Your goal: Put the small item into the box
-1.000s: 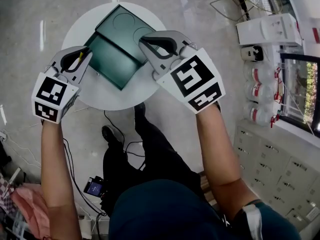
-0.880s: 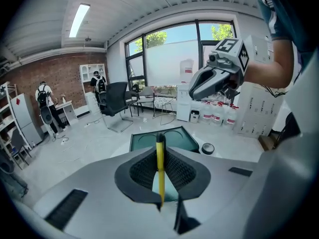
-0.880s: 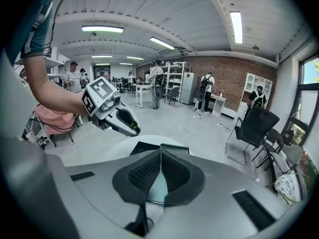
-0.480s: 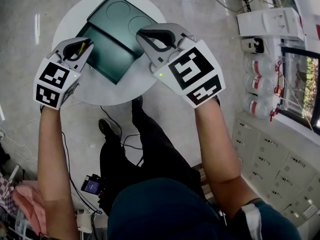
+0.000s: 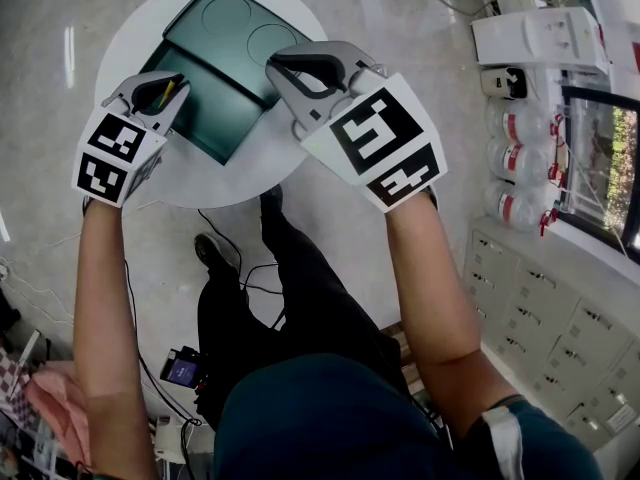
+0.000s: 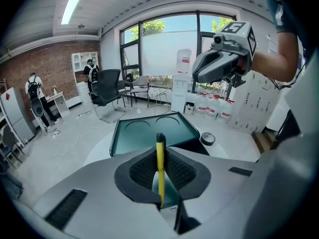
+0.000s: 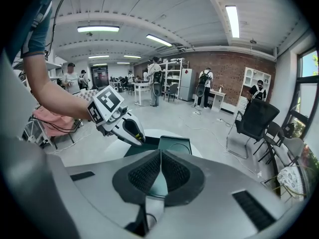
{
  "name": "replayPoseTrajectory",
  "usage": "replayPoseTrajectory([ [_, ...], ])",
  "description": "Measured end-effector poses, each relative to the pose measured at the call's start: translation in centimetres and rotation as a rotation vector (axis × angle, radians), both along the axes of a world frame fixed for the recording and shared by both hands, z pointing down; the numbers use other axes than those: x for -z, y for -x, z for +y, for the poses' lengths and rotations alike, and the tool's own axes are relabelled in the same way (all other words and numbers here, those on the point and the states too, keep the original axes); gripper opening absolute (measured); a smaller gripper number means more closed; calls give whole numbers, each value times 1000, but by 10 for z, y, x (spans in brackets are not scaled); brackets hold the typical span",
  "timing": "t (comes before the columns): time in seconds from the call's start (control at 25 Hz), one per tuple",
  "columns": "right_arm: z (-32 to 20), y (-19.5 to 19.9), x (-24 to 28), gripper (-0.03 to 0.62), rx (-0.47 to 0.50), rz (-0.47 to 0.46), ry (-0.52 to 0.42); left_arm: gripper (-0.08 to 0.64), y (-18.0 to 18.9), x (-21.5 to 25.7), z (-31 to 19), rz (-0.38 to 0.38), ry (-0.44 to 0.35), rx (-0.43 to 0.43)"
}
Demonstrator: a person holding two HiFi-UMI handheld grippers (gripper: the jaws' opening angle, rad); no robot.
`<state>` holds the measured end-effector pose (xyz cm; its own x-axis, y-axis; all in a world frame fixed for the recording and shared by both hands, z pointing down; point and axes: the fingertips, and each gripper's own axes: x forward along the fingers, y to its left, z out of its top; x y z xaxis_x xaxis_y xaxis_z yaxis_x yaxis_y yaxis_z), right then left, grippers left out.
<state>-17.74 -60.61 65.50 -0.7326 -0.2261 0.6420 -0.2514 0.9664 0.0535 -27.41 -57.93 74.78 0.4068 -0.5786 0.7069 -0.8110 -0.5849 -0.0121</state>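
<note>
A dark green box (image 5: 205,118) lies open on a round white table (image 5: 250,183), its lid (image 5: 245,38) folded back. My left gripper (image 5: 172,80) hovers over the box's left edge, shut on a thin yellow stick (image 5: 165,90). In the left gripper view the yellow stick (image 6: 160,168) stands upright between the pads of the left gripper (image 6: 160,151), with the box (image 6: 149,133) just beyond. My right gripper (image 5: 272,63) hangs over the box's right side, shut and holding nothing. The right gripper view shows the right gripper (image 7: 160,156) with its pads together.
A small black tape roll (image 6: 207,139) sits on the table right of the box. Water bottles (image 5: 515,148), a white case (image 5: 540,53) and drawer cabinets (image 5: 540,338) stand at the right. Cables (image 5: 235,258) trail on the floor near the person's feet.
Both grippers and the table sit a little higher in the head view. The left gripper has crept slightly over the box's left edge, still holding the yellow stick.
</note>
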Motion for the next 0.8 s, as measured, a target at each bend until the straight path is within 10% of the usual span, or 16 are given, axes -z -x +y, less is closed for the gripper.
replayPoseTrajectory([
  [0.8, 23, 7, 43, 38, -22, -4, -46, 130, -12, 36, 28, 27, 15, -79],
])
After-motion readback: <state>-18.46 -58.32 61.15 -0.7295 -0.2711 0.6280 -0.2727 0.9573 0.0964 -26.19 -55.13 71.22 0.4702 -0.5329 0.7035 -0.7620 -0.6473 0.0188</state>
